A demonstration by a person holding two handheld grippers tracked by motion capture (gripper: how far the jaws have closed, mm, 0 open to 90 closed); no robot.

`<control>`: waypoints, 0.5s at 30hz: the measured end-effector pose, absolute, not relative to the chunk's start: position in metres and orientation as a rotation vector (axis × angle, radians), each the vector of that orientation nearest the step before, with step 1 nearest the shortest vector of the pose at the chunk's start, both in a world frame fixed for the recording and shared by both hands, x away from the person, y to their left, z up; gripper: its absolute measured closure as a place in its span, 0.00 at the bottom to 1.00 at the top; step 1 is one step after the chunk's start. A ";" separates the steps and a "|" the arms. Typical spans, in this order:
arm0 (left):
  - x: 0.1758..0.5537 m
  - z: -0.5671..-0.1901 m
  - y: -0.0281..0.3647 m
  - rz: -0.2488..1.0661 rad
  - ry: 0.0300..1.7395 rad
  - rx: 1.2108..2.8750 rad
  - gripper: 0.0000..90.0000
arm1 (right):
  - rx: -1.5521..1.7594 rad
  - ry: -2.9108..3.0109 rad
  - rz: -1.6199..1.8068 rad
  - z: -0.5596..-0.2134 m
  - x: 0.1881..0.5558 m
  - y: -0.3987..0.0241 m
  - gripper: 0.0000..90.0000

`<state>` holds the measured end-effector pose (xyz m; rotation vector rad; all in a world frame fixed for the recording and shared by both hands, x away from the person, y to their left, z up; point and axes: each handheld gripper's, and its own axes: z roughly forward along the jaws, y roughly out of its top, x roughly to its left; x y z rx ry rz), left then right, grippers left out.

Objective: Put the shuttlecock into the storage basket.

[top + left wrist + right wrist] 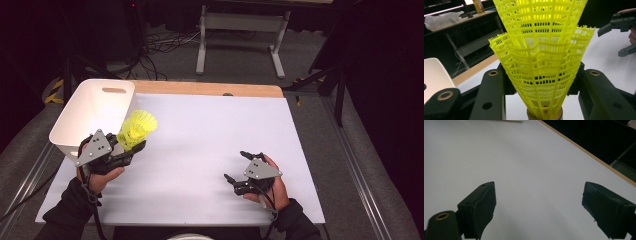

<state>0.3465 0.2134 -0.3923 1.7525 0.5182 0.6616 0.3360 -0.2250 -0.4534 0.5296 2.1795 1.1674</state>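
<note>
Far left of the table [210, 150] there's a white bin [80, 117] sitting right at the left edge, open top, with a slot handle in its far wall. Just right of it and nearer the person, the left gripper [131, 145] is up off the surface with its jaws pinching yellow shuttlecocks [136, 129], which look like a couple nested into each other. From the left gripper view the mesh skirts [541, 62] fan out wide between the two black jaws, with the cork base down low at the bottom, and both jaws are pressed against the lower part of the skirt. The shuttlecocks sit right beside the bin's near right corner, just about over its rim, so the bin wall is the closest thing to them; I can't tell whether they're actually touching it. Moving right, the middle of the white table top is bare, with a wooden strip along the far edge. Then the right gripper [236, 167] rests low on the near right part of the table, well apart from the left one, pointing leftish. In the right gripper view its jaws are spread wide with just white surface between them, gripping nothing. Past the far edge there's dark floor with cables [165, 42] and the grey legs of a stand [242, 30].
</note>
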 end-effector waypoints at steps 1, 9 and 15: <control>0.347 -0.391 0.214 0.666 0.519 1.755 0.62 | 0.530 2.180 1.169 -0.453 0.336 -0.225 0.15; 0.346 -0.383 0.225 0.691 0.537 1.730 0.62 | 0.529 2.185 1.167 -0.454 0.336 -0.225 0.15; 0.345 -0.378 0.232 0.709 0.549 1.719 0.62 | 0.530 2.185 1.169 -0.454 0.336 -0.225 0.15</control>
